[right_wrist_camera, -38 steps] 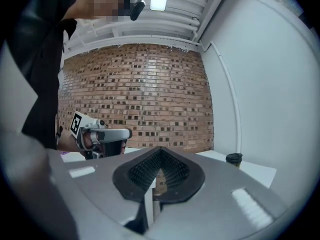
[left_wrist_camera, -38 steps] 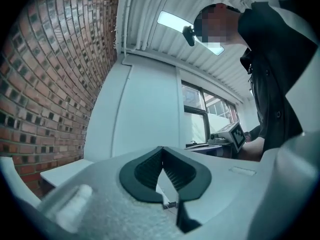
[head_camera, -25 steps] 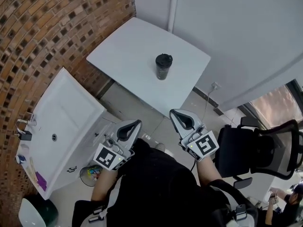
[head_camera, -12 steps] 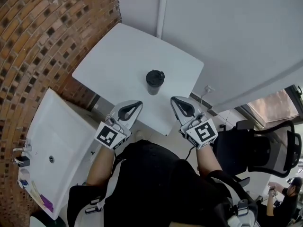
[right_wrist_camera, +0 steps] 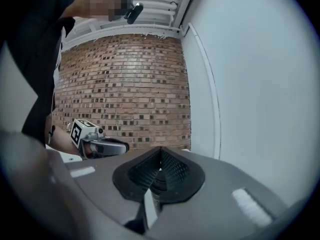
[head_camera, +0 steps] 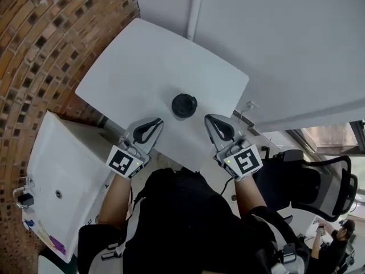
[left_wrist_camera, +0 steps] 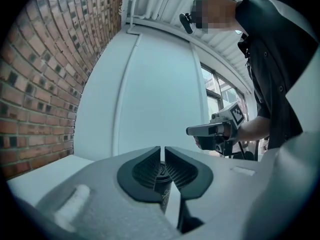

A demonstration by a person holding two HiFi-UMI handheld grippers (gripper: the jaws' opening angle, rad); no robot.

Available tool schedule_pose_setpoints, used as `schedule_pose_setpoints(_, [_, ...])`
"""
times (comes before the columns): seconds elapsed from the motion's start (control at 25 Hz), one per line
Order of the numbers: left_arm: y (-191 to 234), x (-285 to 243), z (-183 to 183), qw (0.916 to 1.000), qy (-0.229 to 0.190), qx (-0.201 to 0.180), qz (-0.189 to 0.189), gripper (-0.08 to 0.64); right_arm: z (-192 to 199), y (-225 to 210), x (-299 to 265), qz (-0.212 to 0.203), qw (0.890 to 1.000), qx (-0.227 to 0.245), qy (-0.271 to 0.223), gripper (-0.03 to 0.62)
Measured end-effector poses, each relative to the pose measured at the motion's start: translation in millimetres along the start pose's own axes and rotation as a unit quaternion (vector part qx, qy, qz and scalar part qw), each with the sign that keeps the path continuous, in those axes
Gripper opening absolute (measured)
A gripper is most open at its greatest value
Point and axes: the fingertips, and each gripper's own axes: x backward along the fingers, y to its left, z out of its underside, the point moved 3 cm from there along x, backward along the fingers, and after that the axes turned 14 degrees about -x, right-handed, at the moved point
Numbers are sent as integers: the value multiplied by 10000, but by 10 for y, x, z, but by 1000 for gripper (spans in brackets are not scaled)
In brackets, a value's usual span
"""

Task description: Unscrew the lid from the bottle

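Observation:
A dark bottle with a black lid (head_camera: 184,105) stands upright near the front edge of the white table (head_camera: 142,67). My left gripper (head_camera: 154,121) reaches over that edge just left of the bottle, jaws shut with nothing in them. On the bottle's right, my right gripper (head_camera: 211,120) is also shut and empty. Neither touches the bottle. In the left gripper view the bottle (left_wrist_camera: 163,194) shows past the left gripper (left_wrist_camera: 162,148), with the right gripper (left_wrist_camera: 205,130) beyond. The right gripper view has the bottle (right_wrist_camera: 159,183) behind the right gripper (right_wrist_camera: 160,149) and the left gripper (right_wrist_camera: 107,147) opposite.
A brick wall (head_camera: 51,44) runs along the left, a white wall (head_camera: 285,50) stands behind the table. A white sink unit (head_camera: 57,170) sits at the lower left. A black office chair (head_camera: 308,181) is at the right.
Both grippers have come forward from in front of the table to its near edge and now flank the bottle. The bottle has not moved on the table.

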Motion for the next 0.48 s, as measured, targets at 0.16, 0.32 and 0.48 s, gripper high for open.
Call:
schedule_pose_setpoints(0.16, [-22,-133,309,9994,300,112,-124,68,-17,-177,-157,-228,9997,81,28,6])
schedule_pose_setpoints(0.32, [-164,-182,736,9959,857,303,-32,143,72,-308,-257,-389,9992,16,88,6])
schedule_pose_setpoints(0.48, [-221,-310,1178,9934,1088,345,-111,318,284,-448,-308,-429,9987,-69,256,6])
